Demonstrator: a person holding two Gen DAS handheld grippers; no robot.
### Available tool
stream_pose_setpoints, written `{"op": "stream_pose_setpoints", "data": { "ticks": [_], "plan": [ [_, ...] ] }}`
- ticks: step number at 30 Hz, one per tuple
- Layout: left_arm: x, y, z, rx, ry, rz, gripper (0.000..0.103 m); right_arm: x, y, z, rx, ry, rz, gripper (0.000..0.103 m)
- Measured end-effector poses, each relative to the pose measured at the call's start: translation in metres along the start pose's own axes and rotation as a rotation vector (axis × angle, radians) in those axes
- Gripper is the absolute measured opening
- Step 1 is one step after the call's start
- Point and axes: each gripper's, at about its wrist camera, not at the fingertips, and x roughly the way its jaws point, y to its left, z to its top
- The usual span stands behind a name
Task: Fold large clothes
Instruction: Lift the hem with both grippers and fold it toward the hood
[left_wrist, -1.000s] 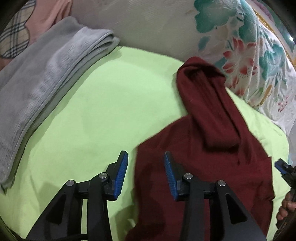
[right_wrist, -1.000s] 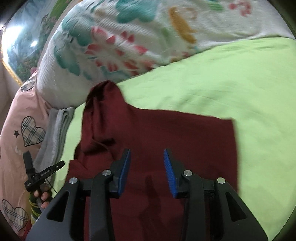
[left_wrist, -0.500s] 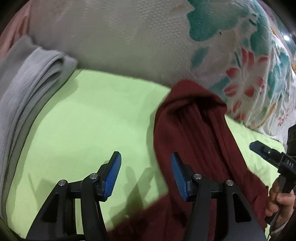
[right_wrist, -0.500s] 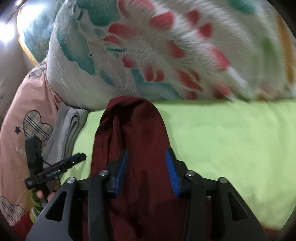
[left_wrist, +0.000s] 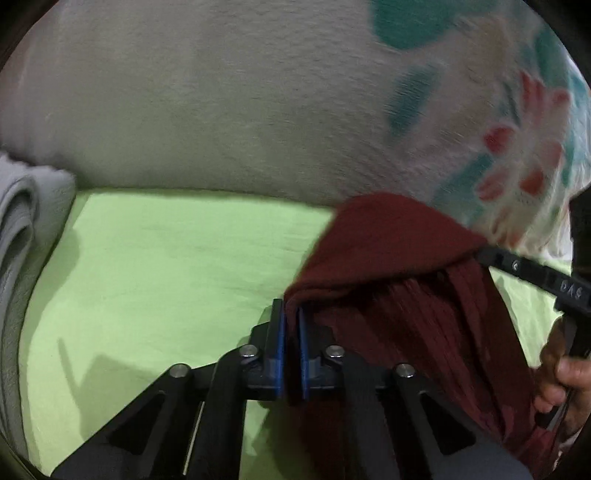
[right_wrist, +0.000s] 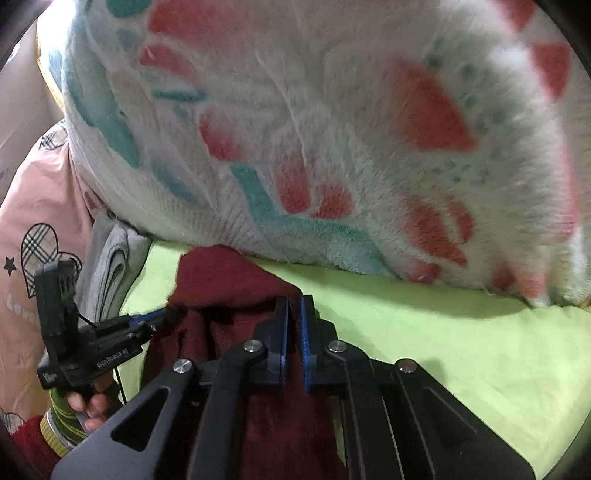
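Both our grippers, left (left_wrist: 291, 325) and right (right_wrist: 293, 317), have their fingers pinched on the far edge of the maroon garment (left_wrist: 399, 266), which trails back beneath them across the bed (left_wrist: 166, 251). Soft, light knit; we judge edge grips best.

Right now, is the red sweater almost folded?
Not yet. The folded grey garment at the bed's edge looks done. Both claws, left claw and right claw, are pinched shut on the far end of the dark red knitted sweater, which is bunched on the lime-green sheet. Folding it remains.
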Motion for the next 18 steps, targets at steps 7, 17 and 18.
{"op": "stream_pose_setpoints", "data": {
  "ticks": [7, 17, 18],
  "plan": [
    [-0.069, -0.027, -0.018, 0.051, -0.133, -0.005, 0.004, -0.097, 0.018, -0.022, -0.093, -0.131, -0.002, 0.002],
    [-0.172, -0.081, -0.136, 0.078, -0.228, -0.068, 0.004, -0.201, 0.011, -0.106, -0.020, -0.159, 0.008, 0.000],
    [-0.169, -0.085, -0.140, 0.076, -0.219, -0.081, 0.004, -0.201, 0.010, -0.114, -0.006, -0.144, 0.012, 0.000]
  ]
}}
